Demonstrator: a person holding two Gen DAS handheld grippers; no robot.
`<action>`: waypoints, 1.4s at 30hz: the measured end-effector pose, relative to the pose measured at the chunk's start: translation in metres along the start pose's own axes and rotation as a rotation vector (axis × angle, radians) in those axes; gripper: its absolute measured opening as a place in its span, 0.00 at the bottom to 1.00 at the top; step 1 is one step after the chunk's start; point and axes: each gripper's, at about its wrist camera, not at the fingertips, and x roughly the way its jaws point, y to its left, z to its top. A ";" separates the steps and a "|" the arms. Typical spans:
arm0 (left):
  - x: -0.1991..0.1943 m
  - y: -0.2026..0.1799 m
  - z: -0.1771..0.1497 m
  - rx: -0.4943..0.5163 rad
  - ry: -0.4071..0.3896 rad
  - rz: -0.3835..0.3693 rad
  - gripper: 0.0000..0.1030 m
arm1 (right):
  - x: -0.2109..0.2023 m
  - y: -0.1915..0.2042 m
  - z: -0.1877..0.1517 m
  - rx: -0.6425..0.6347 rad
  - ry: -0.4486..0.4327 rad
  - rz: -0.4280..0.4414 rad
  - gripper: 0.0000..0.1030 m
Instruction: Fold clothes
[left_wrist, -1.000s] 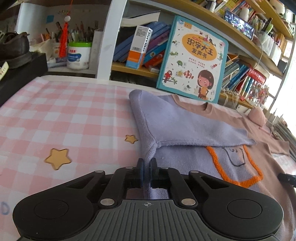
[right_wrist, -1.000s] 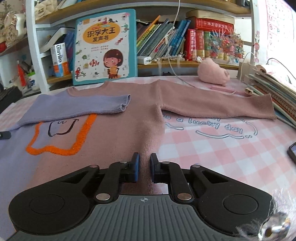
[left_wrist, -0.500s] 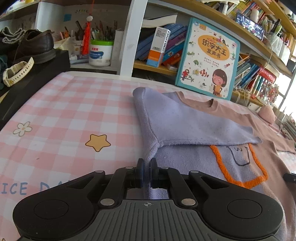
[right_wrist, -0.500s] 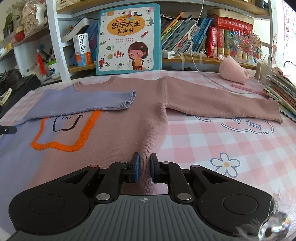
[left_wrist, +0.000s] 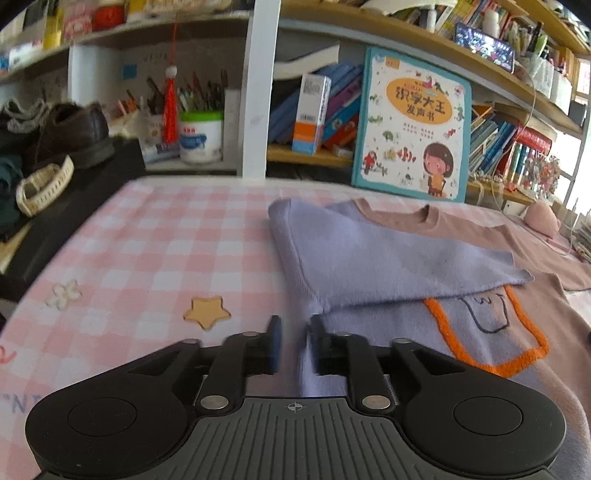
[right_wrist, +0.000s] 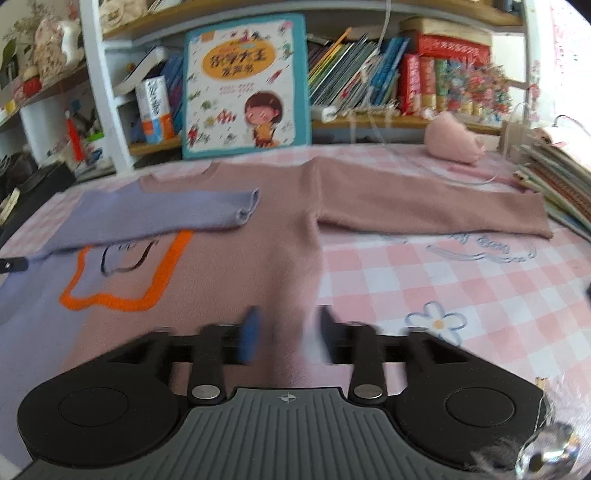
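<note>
The two-tone sweater (right_wrist: 236, 258) lies flat on the pink-checked bench (right_wrist: 461, 288), neck toward the bookshelf (right_wrist: 406, 92). Its lilac sleeve (left_wrist: 369, 258) is already folded across the chest, while the pink sleeve (right_wrist: 424, 206) stretches straight out sideways, its long axis running across the bench toward the stack of books (right_wrist: 554, 177).

That outstretched sleeve lies ahead and to the right of the right hand-held gripper (right_wrist: 288, 332), which is clearly the nearer one. Its jaws have just been opening and stand apart over the pink side seam, the knit between them but apparently no longer pinched; blur makes contact hard to judge.

The left hand-held gripper (left_wrist: 294, 343) has also just been opening. It is parted a little, the lilac edge of the body running up between its pads, seemingly free of the left pad at least.
</note>
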 end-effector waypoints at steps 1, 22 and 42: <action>-0.001 -0.002 0.001 0.012 -0.015 0.008 0.31 | -0.002 -0.003 0.002 0.009 -0.014 -0.012 0.47; 0.001 -0.073 -0.007 0.218 -0.060 -0.239 0.77 | 0.001 -0.084 0.018 0.114 -0.089 -0.275 0.74; 0.010 -0.076 -0.020 0.270 0.031 -0.228 0.85 | 0.040 -0.194 0.048 0.298 -0.046 -0.349 0.71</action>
